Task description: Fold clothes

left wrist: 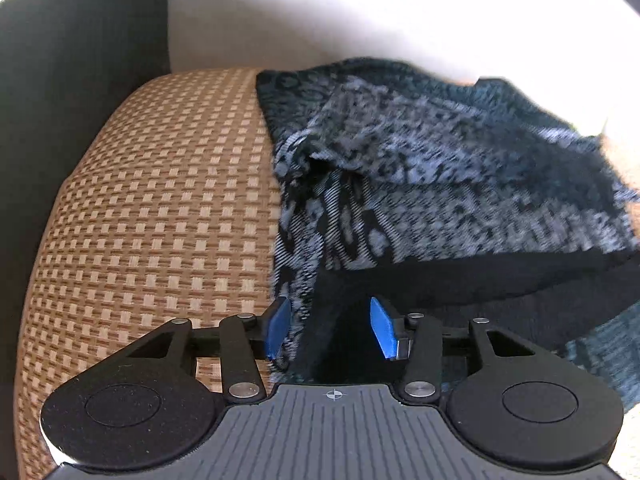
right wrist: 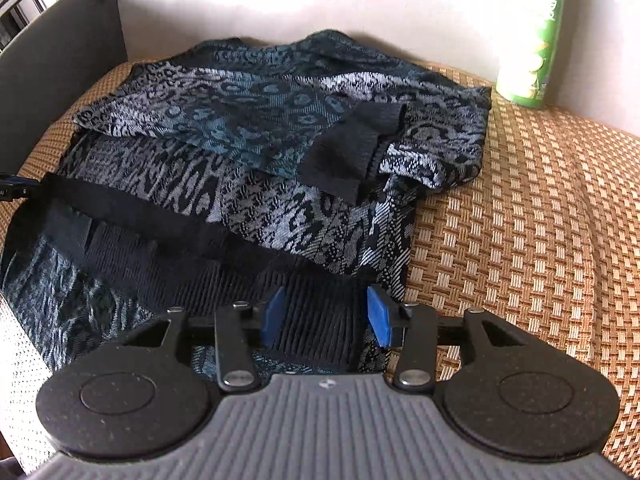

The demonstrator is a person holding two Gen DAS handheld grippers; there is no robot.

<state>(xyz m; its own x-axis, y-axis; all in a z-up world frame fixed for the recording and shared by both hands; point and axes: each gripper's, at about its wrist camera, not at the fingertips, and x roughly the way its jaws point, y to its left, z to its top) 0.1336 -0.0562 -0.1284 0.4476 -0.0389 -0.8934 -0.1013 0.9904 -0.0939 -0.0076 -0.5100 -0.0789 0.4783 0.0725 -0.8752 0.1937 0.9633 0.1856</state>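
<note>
A patterned sweater is seen lying partly folded on a woven mat. Only the right wrist view shows its black cuff and a green can standing at 1 o'clock, clear of the cloth. The left gripper and right gripper are both held spread apart over the dark hem. Nothing is pinched.

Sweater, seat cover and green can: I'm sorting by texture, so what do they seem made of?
The sweater looks like a knit, probably wool or acrylic: a woven-in animal pattern and a ribbed black cuff. The seat cover looks like woven straw or rattan, matte, with a checked basket weave. The can looks like glossy printed cardboard, though that is uncertain.
</note>
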